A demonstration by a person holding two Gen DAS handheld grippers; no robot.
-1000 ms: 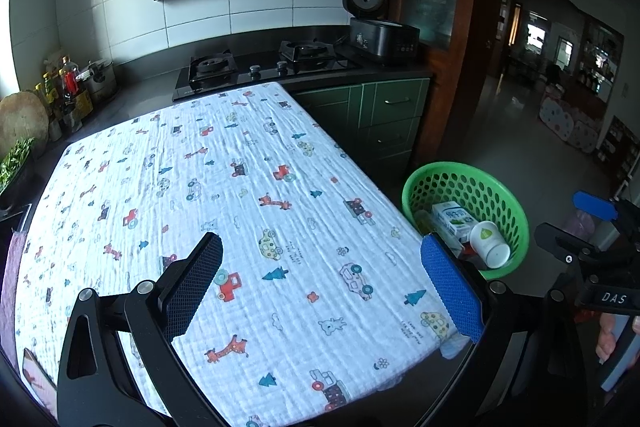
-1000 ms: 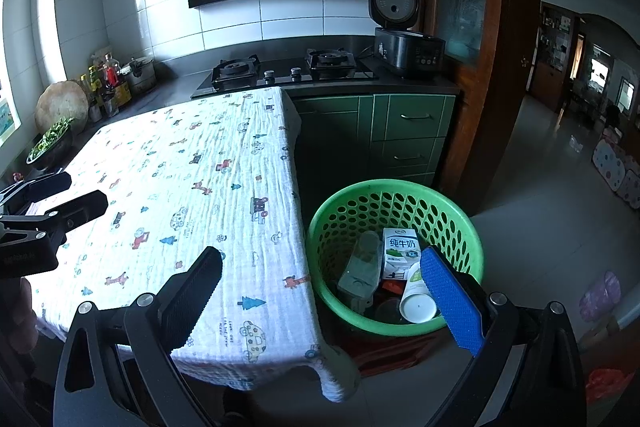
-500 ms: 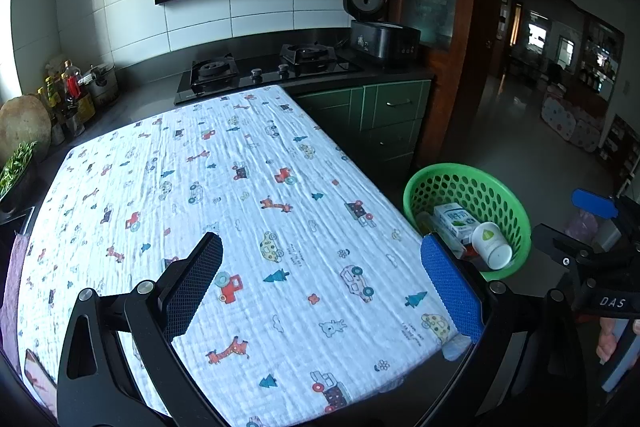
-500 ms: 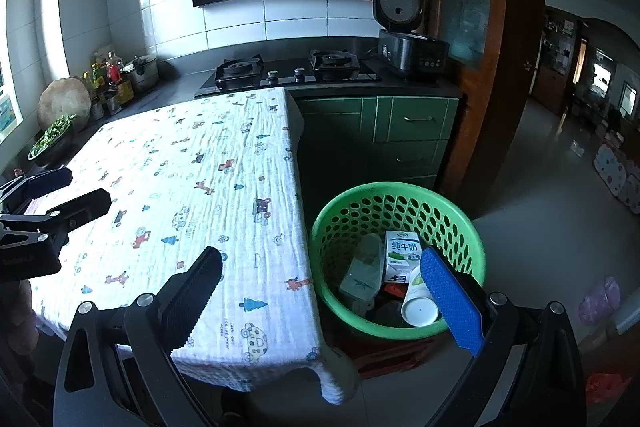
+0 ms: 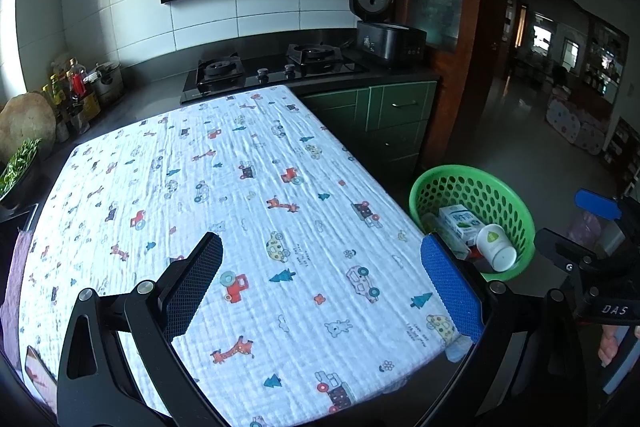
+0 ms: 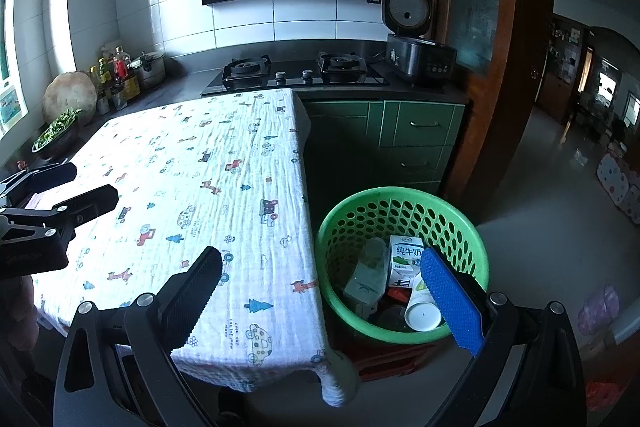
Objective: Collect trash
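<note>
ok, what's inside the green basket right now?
In the green basket: a milk carton, a white paper cup on its side, a clear plastic bottle, something red beneath. The bottom layer is covered, partly by the right gripper's blue finger pad.

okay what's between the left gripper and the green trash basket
In the left wrist view, only the printed tablecloth and its right edge lie between the open left gripper and the green basket.
</note>
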